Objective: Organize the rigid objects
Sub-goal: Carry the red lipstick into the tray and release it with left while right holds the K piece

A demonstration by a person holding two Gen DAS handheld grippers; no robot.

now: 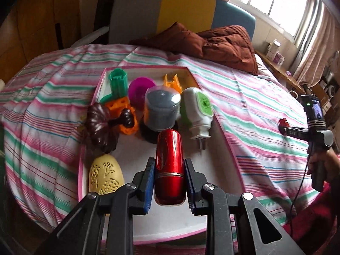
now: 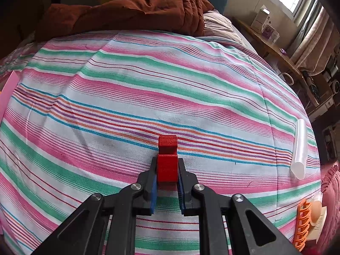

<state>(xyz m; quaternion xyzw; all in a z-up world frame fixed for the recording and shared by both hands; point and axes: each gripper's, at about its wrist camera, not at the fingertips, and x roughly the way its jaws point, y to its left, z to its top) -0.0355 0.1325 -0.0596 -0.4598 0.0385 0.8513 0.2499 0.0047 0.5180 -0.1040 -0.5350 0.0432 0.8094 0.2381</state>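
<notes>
My left gripper (image 1: 169, 167) is shut on a glossy red cylinder (image 1: 170, 165), held over the near part of a pink-rimmed white tray (image 1: 214, 125). The tray holds a yellow carved egg (image 1: 105, 175), a dark brown pumpkin shape (image 1: 102, 125), a grey lidded jar (image 1: 161, 111), a white and green plug device (image 1: 196, 111), a green and orange pineapple toy (image 1: 119, 89), a magenta bowl (image 1: 140, 89) and an orange piece (image 1: 172, 82). My right gripper (image 2: 167, 165) is shut on a red block (image 2: 167, 159) above the striped bedsheet; it also shows at the right of the left wrist view (image 1: 283, 125).
A brown quilt (image 1: 212, 42) lies at the head of the bed. A clear plastic tube (image 2: 300, 146) lies on the sheet at right. An orange rack (image 2: 302, 223) sits at the bed's right edge. A wooden side table (image 2: 274, 48) with boxes stands by the window.
</notes>
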